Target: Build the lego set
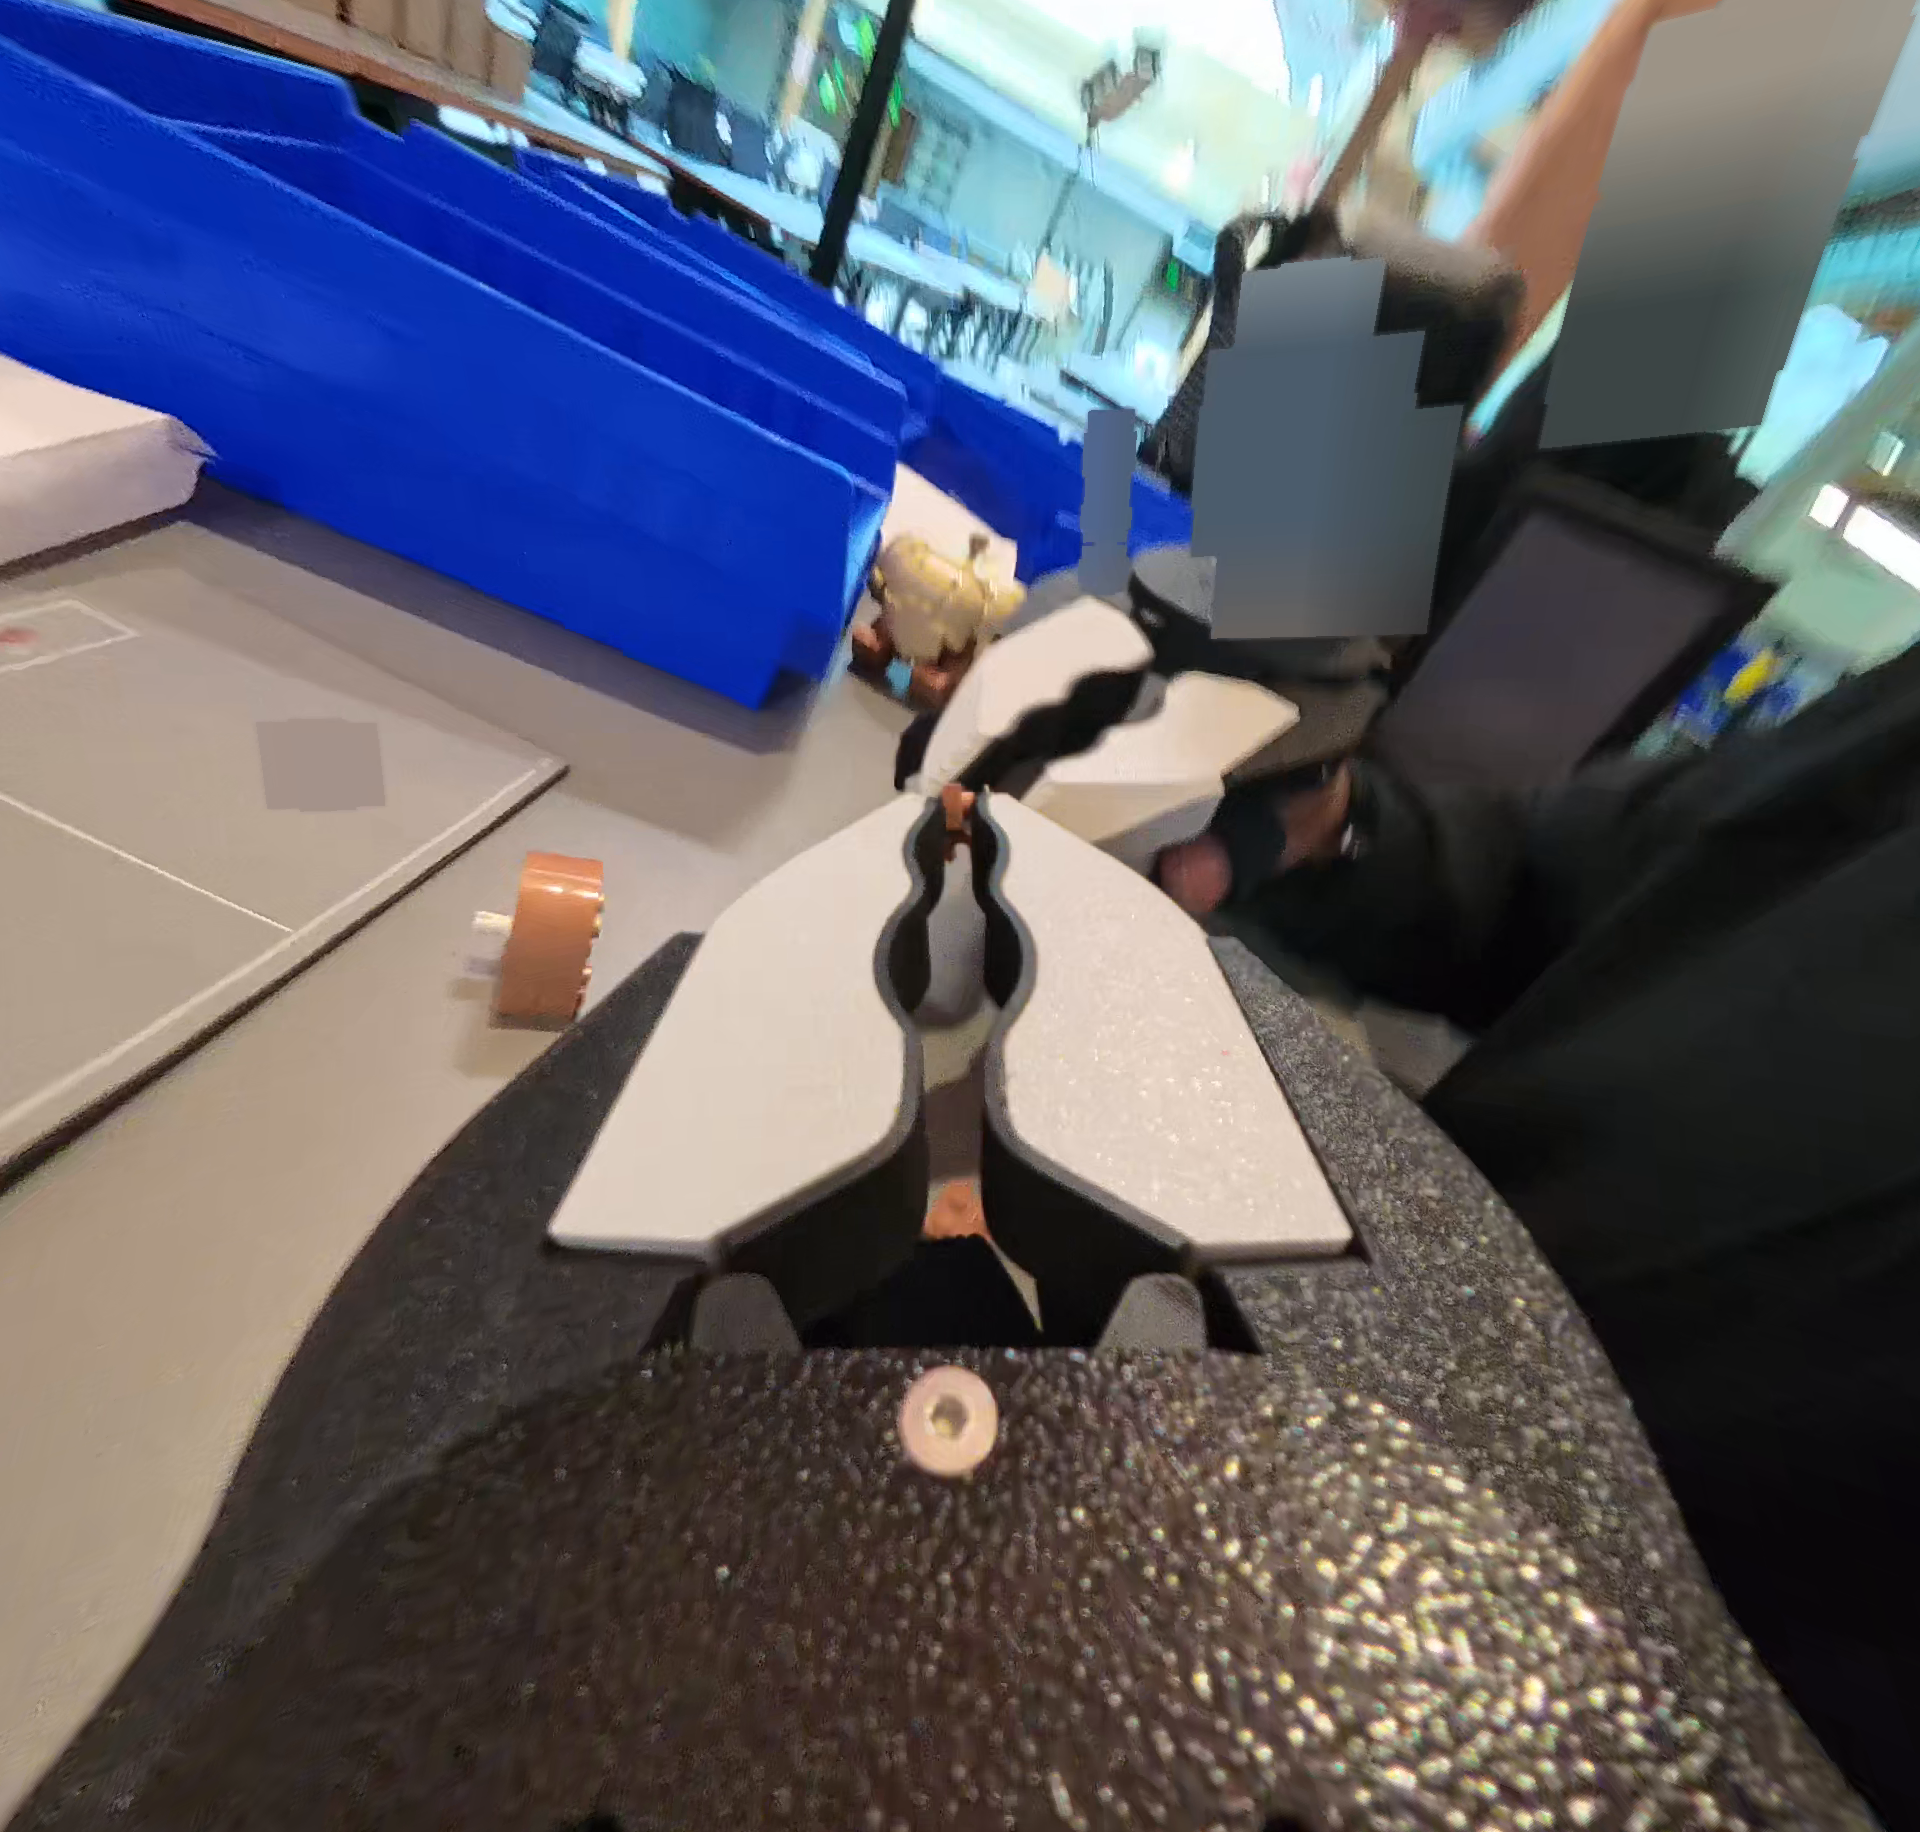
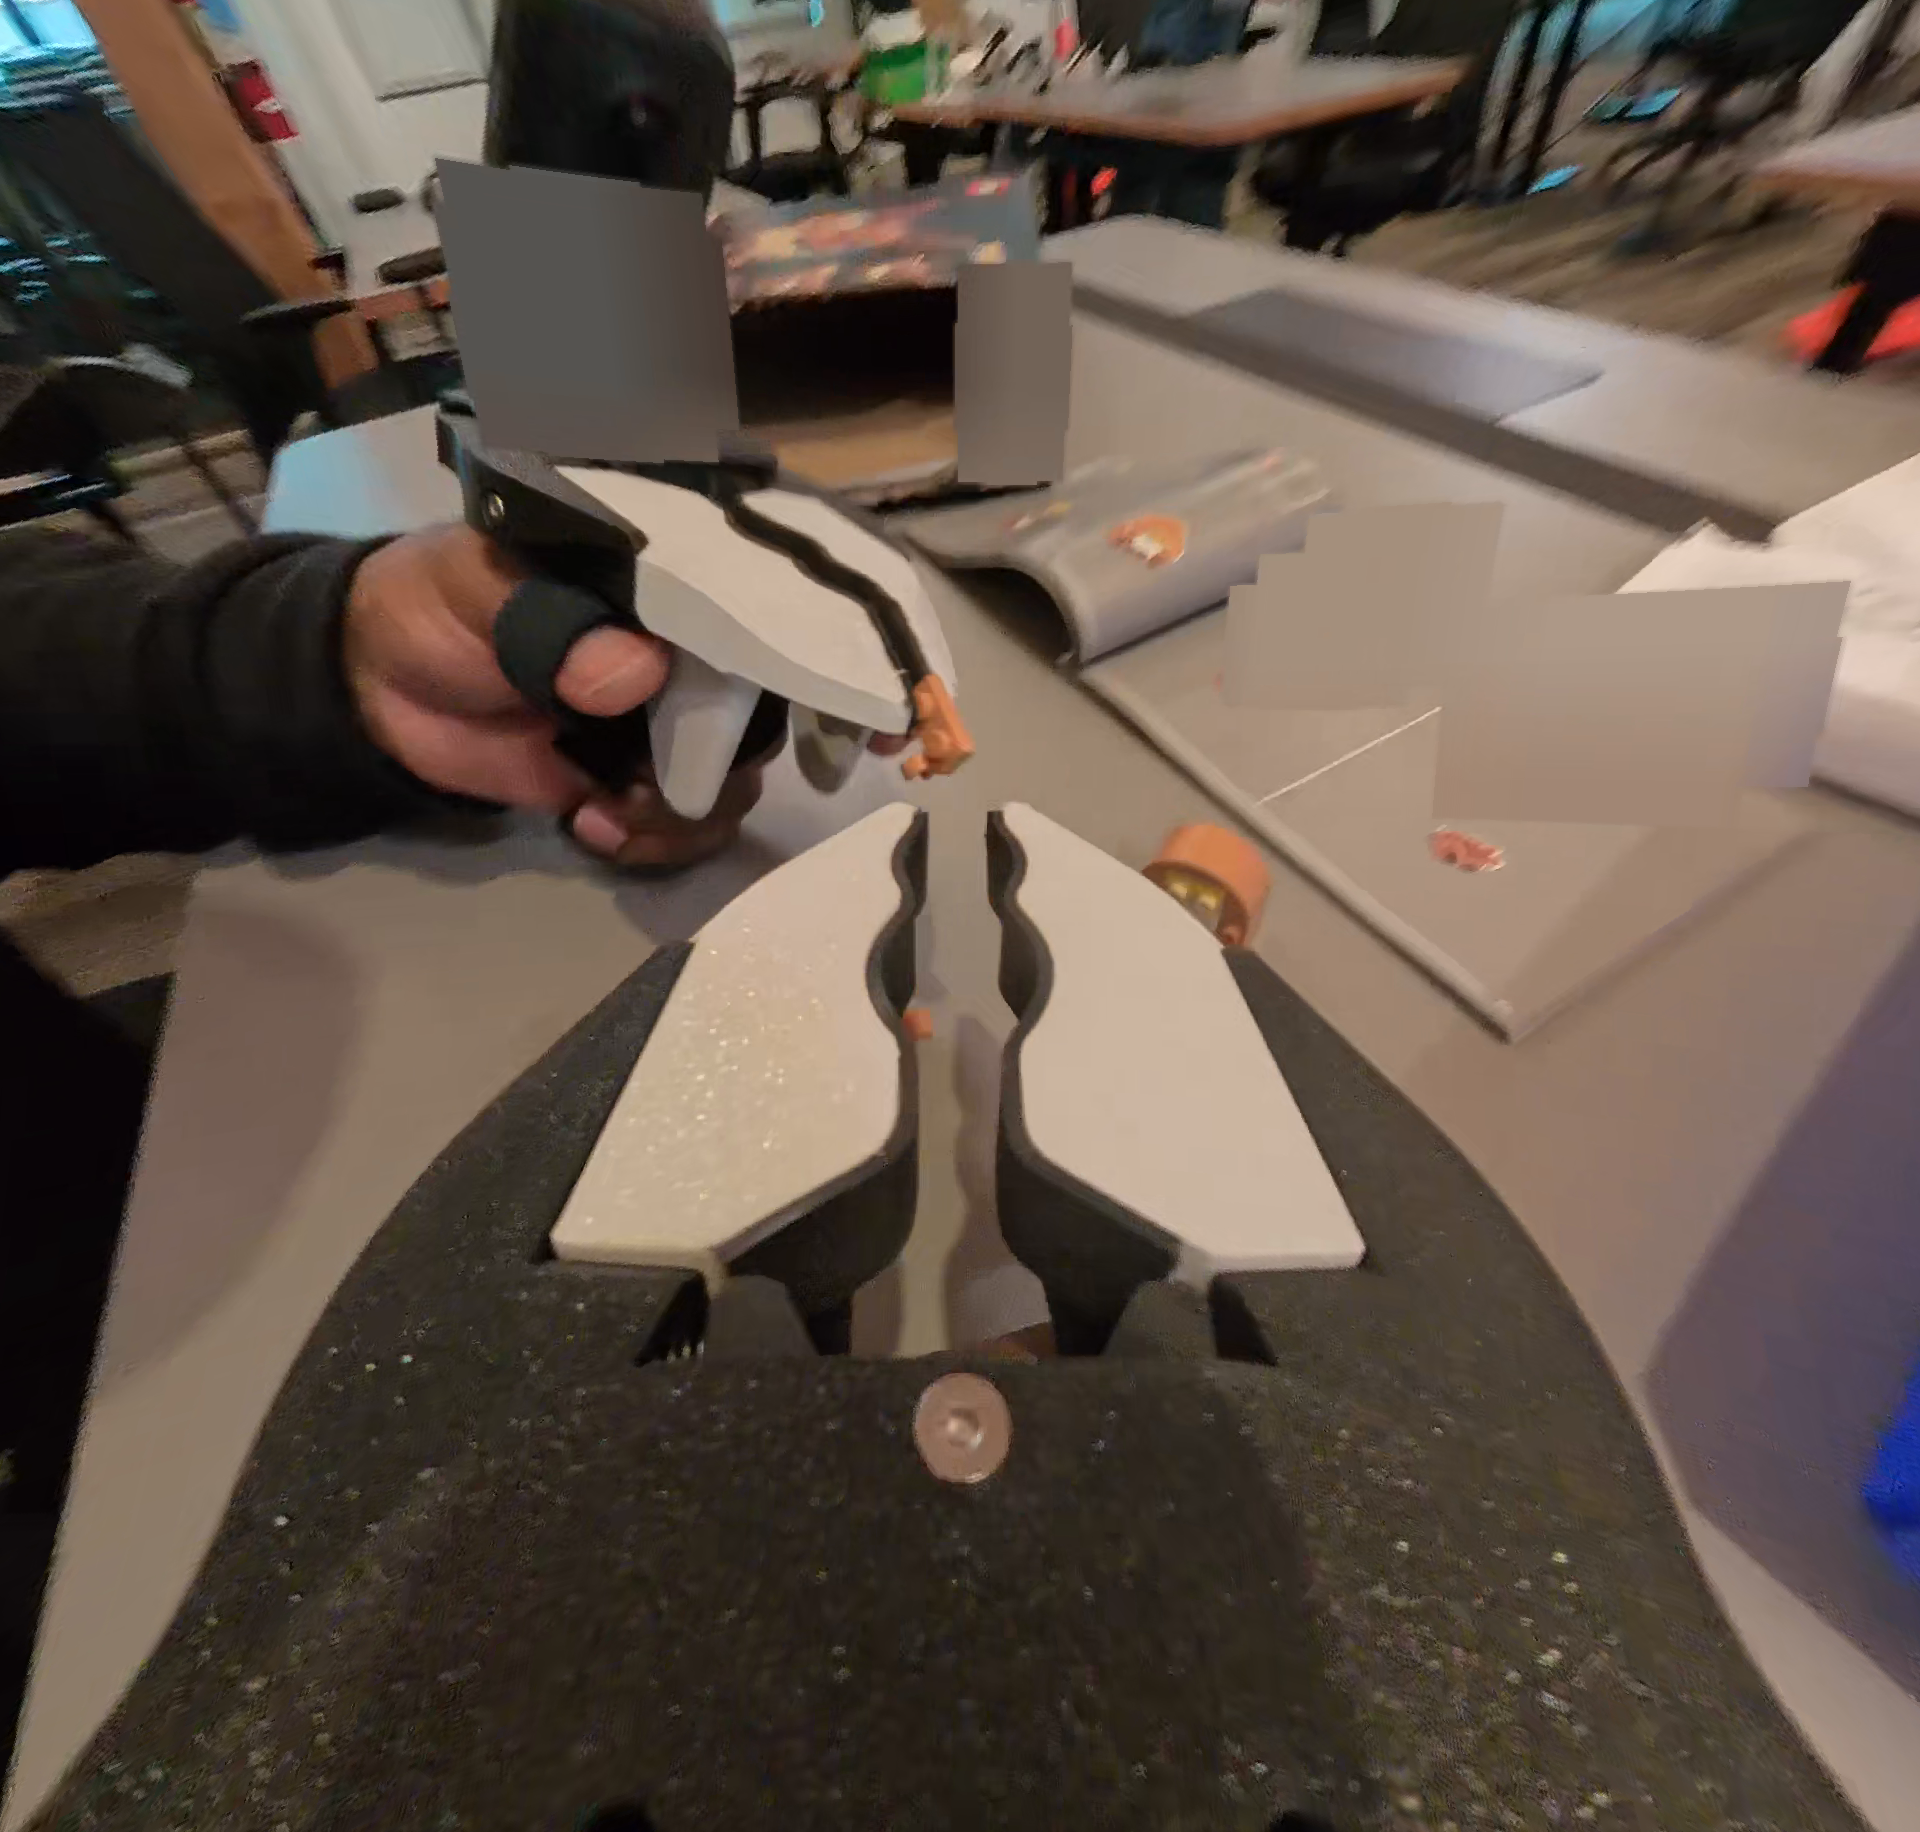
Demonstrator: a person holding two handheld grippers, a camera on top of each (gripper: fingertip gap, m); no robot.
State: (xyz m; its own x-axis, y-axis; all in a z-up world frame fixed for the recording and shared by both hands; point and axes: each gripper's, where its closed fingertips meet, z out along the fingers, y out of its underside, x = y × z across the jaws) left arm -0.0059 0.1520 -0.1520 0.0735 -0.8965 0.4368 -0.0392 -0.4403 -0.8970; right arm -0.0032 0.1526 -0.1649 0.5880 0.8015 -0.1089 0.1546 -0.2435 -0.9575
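Grey tabletop noted. Small orange brick pinched at left gripper tips; right gripper spread, bare, just beneath. Brown round piece beside.

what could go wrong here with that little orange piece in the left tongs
1. The small orange plastic brick piece is pinched only at the very tips of the left tongs, most of it sticking out, so it could twist or pop free.
2. It hangs above the grey tabletop; if dropped, it might bounce out of sight.
3. The right tongs stand open, tips close below the piece, and a nudge could knock it loose.
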